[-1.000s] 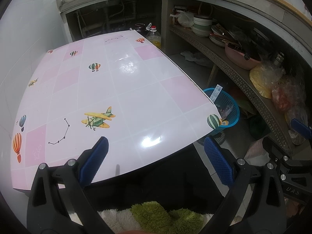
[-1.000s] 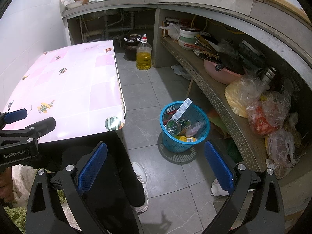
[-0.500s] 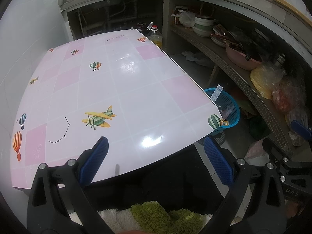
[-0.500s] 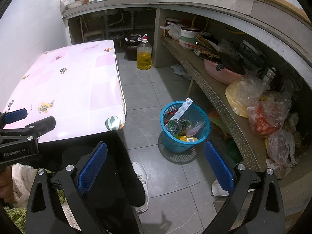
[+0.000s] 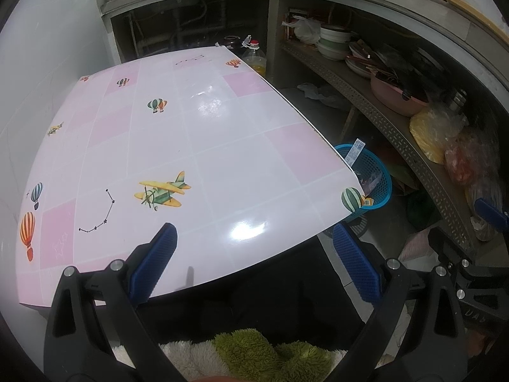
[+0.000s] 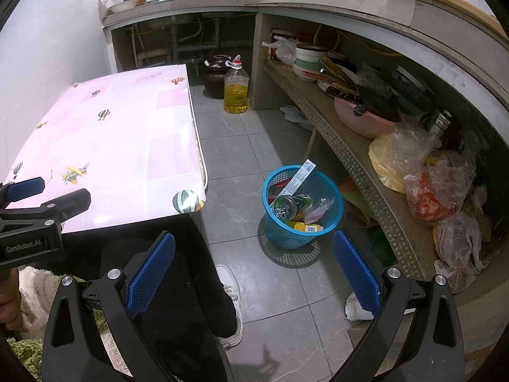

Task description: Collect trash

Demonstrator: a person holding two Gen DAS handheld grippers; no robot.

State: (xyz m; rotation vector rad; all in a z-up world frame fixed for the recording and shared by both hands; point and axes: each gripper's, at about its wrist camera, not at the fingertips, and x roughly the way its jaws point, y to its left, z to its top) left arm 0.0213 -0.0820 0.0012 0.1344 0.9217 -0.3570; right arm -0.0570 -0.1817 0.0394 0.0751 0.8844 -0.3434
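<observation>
A blue mesh trash basket [image 6: 276,232] stands on the grey floor right of the table; it holds a green can [image 6: 291,205], a long white box [image 6: 300,176] and wrappers. It also shows past the table corner in the left wrist view [image 5: 380,175]. My left gripper [image 5: 254,242] is open and empty over the front edge of the pink table [image 5: 191,146]. My right gripper [image 6: 254,248] is open and empty, held above the floor in front of the basket. The left gripper's side shows in the right wrist view [image 6: 31,203].
A shelf [image 6: 350,159] along the right carries bowls, a pink basin [image 6: 366,121] and plastic bags [image 6: 435,191]. An oil bottle [image 6: 235,90] and a dark jar [image 6: 216,76] stand on the floor behind. The person's leg and white shoe [image 6: 232,305] are below.
Both views have shifted very slightly. Both grippers stay open and empty.
</observation>
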